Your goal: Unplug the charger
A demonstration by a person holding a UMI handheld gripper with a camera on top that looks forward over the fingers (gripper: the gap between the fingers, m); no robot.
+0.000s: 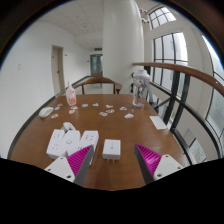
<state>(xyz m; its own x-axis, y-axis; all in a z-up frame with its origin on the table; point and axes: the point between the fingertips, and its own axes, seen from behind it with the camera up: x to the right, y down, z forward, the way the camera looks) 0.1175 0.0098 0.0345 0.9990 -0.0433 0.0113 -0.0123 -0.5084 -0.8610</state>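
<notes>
A small white charger block (111,148) lies on the brown wooden table (120,128), with its prongs pointing toward me. It sits between my fingers, with a clear gap at either side. My gripper (113,158) is open, and its magenta pads (79,158) stand wide apart. A white power strip (70,142) lies just left of the charger, beside the left finger. The charger is apart from the strip. A white cable or plug (68,127) rests at the strip's far end.
Several small white items (105,106) are scattered over the far part of the table. A pink bottle (71,96) stands at the far left and a white device (140,85) at the far right. A white flat item (158,122) lies at the right edge. Windows run along the right.
</notes>
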